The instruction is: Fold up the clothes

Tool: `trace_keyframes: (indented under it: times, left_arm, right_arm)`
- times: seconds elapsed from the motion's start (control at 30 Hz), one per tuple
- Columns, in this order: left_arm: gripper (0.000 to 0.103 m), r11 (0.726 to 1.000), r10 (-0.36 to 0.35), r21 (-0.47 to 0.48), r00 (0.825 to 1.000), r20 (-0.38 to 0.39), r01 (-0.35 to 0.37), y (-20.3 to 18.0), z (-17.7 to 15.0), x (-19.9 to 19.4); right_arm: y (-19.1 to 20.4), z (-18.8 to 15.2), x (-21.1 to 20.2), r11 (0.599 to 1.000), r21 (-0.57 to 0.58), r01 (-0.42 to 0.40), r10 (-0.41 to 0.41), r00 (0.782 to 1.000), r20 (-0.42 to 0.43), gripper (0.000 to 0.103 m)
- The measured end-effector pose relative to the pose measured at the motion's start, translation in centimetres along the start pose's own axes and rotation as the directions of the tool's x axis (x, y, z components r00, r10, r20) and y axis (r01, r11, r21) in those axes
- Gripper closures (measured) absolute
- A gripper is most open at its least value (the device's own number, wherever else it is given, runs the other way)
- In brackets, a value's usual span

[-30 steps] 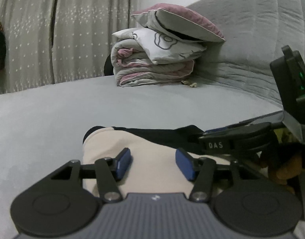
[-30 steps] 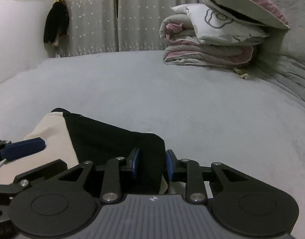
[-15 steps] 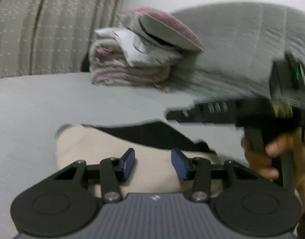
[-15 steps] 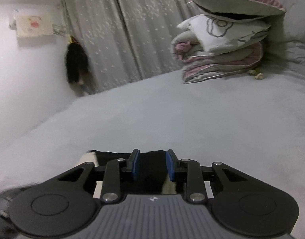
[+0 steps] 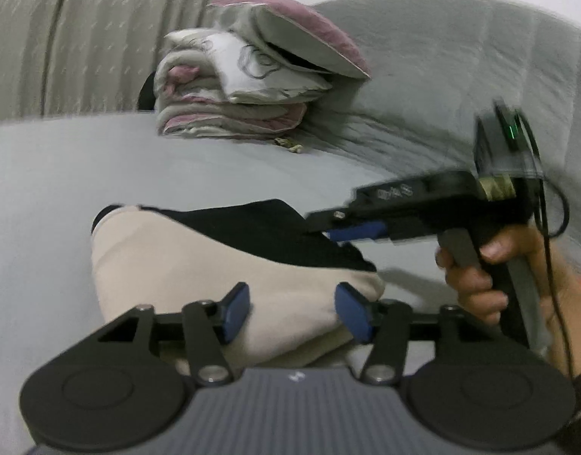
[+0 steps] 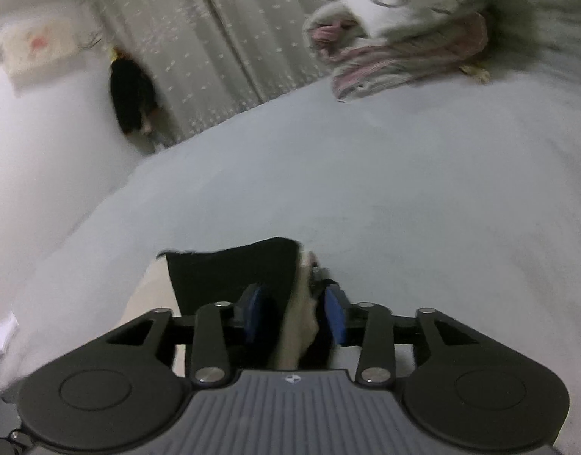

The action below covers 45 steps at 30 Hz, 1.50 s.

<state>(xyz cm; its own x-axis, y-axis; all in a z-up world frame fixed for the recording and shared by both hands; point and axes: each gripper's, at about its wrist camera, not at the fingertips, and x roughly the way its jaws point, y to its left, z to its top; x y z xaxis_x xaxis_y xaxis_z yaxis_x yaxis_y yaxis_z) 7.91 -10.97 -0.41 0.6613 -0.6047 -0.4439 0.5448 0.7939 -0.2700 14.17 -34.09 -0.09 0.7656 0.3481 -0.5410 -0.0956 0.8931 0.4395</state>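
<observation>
A folded cream and black garment (image 5: 157, 265) lies on the grey bed (image 5: 44, 189). My left gripper (image 5: 294, 314) sits at its near cream edge. Its jaws are opening, and a bulge of cream cloth stands between the pads without being pinched. My right gripper (image 6: 295, 314) is over the garment (image 6: 229, 269) at its black corner. Its jaws are opening too, with a loose fold of cream and black cloth between them. In the left wrist view the right gripper (image 5: 328, 229) hovers over the black part, held by a hand (image 5: 476, 284).
A stack of folded quilts with a pillow on top (image 5: 252, 87) (image 6: 396, 38) sits at the back of the bed, against a grey padded headboard (image 5: 461, 76). Dotted curtains (image 6: 233, 38) hang behind. A dark object (image 6: 133, 102) hangs by the white wall.
The right gripper's jaws have widened from a narrow hold on the black cloth, and it has rolled and shifted. The left jaws narrowed, then widened. Both views have tilted.
</observation>
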Motion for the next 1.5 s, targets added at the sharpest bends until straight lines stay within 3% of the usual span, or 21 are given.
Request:
trace_keyframes:
  times: [0.07, 0.2, 0.3, 0.37, 0.47, 0.6, 0.87, 1.23, 1.5]
  left_arm:
    - [0.037, 0.994, 0.009, -0.107, 1.0, -0.003, -0.009, 1.3, 0.5, -0.7]
    - [0.028, 0.952, -0.001, -0.307, 1.0, 0.006, 0.003, 4.6, 1.4, -1.7]
    - [0.018, 0.919, -0.001, -0.394, 1.0, 0.02, 0.009, 6.4, 1.8, -2.3]
    - [0.005, 0.91, 0.035, -0.415, 0.999, 0.026, -0.021, 7.0, 2.1, -2.7]
    - [0.0, 0.912, 0.103, -0.4, 0.995, 0.009, -0.09, 7.4, 2.4, -2.9]
    - [0.0, 0.901, 0.191, -0.382, 0.978, -0.083, -0.208, 7.6, 3.2, -2.0]
    - [0.0, 0.858, 0.311, -0.343, 0.918, -0.244, -0.382, 7.6, 3.3, -1.1]
    - [0.0, 0.835, 0.346, -0.318, 0.878, -0.329, -0.449, 6.7, 4.1, -0.9]
    - [0.0, 0.838, 0.342, -0.299, 0.866, -0.366, -0.457, 5.8, 4.7, -0.9]
  right_arm:
    - [-1.7, 0.3, -0.2, 0.994, 0.106, -0.018, 0.022, 0.999, -0.041, 0.043]
    - [-4.5, 0.4, 0.2, 0.95, 0.299, -0.093, 0.13, 0.986, -0.104, 0.042]
    - [-5.0, 0.5, 0.2, 0.932, 0.336, -0.137, 0.18, 0.978, -0.102, 0.042]
    - [-4.9, 0.6, 0.3, 0.927, 0.337, -0.165, 0.21, 0.972, -0.102, 0.041]
    - [-4.7, 0.7, 0.5, 0.93, 0.325, -0.172, 0.22, 0.969, -0.116, 0.04]
    - [-4.2, 0.7, 0.6, 0.942, 0.304, -0.14, 0.188, 0.972, -0.137, 0.039]
    - [-2.0, 0.9, -0.5, 0.983, 0.18, -0.038, 0.063, 0.988, -0.139, 0.039]
    - [0.2, 1.4, -3.3, 0.991, 0.017, 0.132, -0.13, 0.988, -0.087, 0.039]
    - [1.2, 1.7, -5.2, 0.97, -0.073, 0.233, -0.235, 0.972, -0.022, 0.038]
